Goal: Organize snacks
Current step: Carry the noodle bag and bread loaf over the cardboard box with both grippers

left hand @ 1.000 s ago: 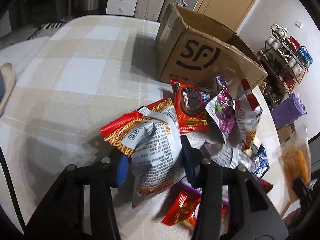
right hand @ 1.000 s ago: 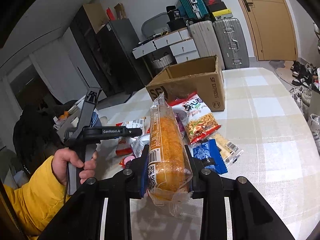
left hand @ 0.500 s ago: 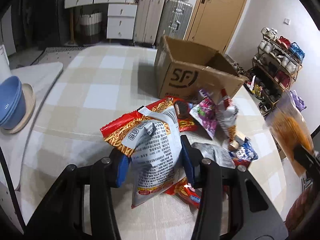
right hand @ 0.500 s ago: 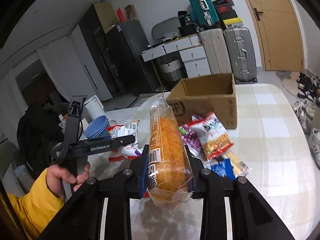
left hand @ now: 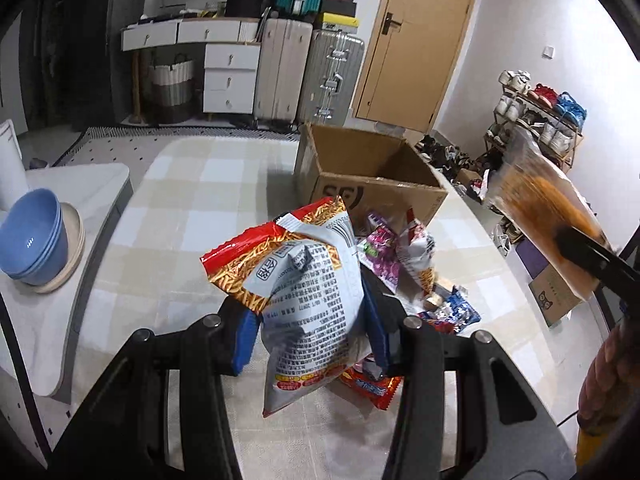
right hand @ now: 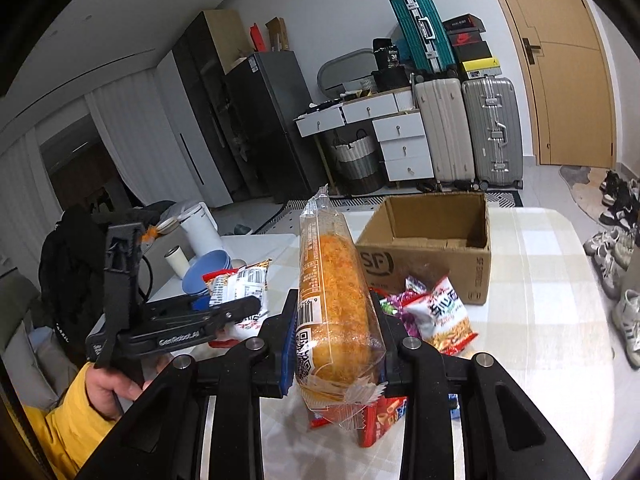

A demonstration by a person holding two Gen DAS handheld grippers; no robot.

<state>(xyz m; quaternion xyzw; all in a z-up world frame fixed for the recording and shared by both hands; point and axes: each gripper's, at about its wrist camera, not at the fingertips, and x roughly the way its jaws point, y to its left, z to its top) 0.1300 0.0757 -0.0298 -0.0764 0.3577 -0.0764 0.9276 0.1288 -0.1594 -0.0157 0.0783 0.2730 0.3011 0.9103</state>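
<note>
- Left gripper (left hand: 312, 326) — clamped on a red-and-white noodle-snack bag (left hand: 304, 300), held above the checked table (left hand: 180, 208).
- Cardboard box (left hand: 372, 184) — open, behind the loose snack packets (left hand: 396, 256).
- Right gripper (right hand: 334, 350) — closed around a clear-wrapped orange bread roll (right hand: 334, 300).

An open brown cardboard box (right hand: 430, 256) stands on the checked-cloth desk (right hand: 552, 320) toward its far edge. A heap of crinkly foil snack packets (left hand: 404, 264) lies just before the box. Stacked blue plastic bowls (left hand: 30, 236) sit on a side counter (left hand: 72, 184) off the desk's left edge.
</note>
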